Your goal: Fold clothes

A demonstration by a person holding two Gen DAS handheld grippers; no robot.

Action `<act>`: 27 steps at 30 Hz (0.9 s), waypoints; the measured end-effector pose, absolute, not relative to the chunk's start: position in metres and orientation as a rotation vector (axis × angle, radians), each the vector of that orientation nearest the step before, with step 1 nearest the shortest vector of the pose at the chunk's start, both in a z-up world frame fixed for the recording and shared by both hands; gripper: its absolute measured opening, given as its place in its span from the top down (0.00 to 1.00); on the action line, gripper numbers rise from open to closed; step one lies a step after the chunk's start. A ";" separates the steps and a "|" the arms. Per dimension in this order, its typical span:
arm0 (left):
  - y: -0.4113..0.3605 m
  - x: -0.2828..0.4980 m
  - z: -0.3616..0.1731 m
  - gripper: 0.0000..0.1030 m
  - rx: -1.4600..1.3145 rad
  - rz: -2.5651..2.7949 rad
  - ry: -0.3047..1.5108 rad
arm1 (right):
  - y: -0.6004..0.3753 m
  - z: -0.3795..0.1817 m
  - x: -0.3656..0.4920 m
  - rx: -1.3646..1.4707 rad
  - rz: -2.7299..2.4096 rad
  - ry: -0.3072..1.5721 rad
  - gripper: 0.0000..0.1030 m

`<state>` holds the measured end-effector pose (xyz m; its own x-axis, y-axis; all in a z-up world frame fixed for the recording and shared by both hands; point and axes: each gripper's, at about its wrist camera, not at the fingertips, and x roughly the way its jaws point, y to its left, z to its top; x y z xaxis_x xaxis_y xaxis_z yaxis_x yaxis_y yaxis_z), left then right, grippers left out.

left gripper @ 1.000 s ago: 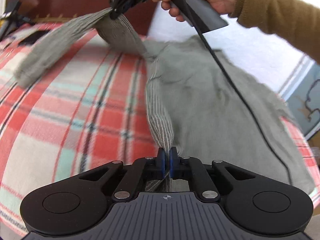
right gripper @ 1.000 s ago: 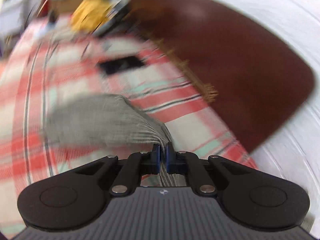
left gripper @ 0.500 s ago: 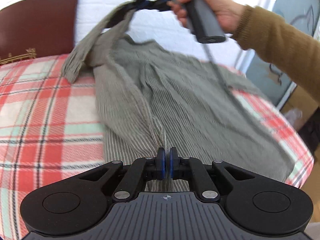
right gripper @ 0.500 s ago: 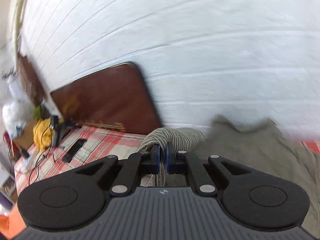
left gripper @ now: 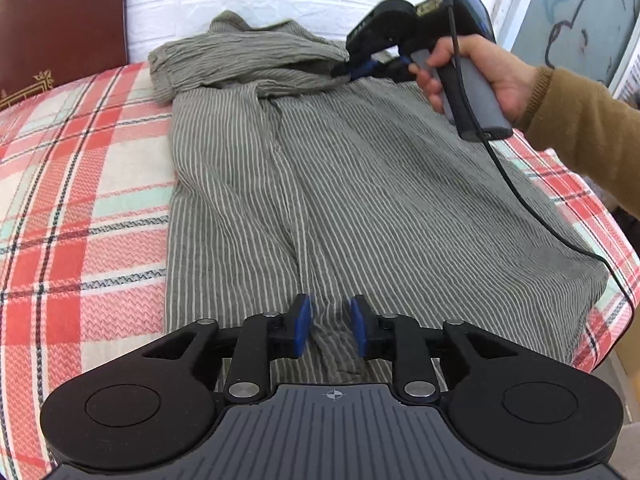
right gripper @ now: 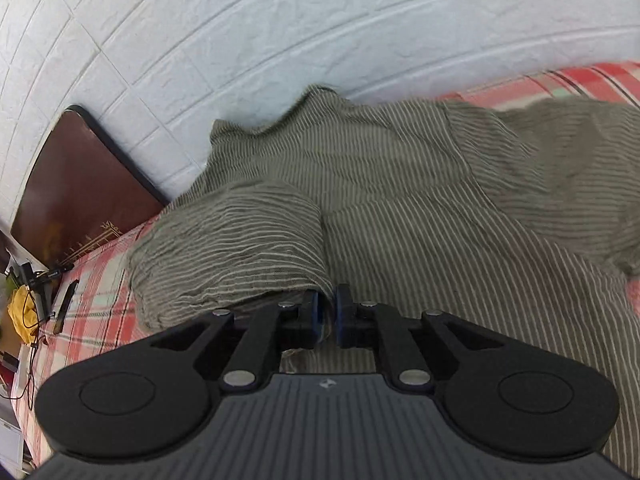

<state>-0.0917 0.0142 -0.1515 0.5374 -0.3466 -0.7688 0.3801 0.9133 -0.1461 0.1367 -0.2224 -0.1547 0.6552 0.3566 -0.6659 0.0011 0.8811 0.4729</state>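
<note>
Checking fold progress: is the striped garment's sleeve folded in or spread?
Folded in: the sleeve lies across the striped garment, not out on the plaid blanket.

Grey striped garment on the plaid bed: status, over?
Left gripper opening, hem fabric loose between its pads. Right gripper opening, folded sleeve edge between them. Grey striped garment flat on plaid blanket. Nothing in the way.
</note>
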 end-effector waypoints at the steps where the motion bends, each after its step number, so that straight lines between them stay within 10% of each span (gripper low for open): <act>1: 0.017 -0.093 -0.149 0.52 0.036 -0.428 0.903 | -0.225 -0.155 0.133 0.467 0.210 0.841 0.72; 3: 0.025 -0.096 -0.141 0.44 0.025 -0.416 0.890 | -0.234 -0.152 0.122 0.473 0.223 0.842 0.47; 27: 0.100 -0.102 -0.160 0.31 -0.125 -0.242 0.896 | -0.015 -0.108 0.120 -0.413 0.584 0.627 0.34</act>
<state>-0.1025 0.0999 -0.1603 0.5999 -0.2602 -0.7566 0.1561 0.9655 -0.2083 0.1196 -0.0148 -0.1083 0.6594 0.3803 -0.6485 -0.6201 0.7628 -0.1832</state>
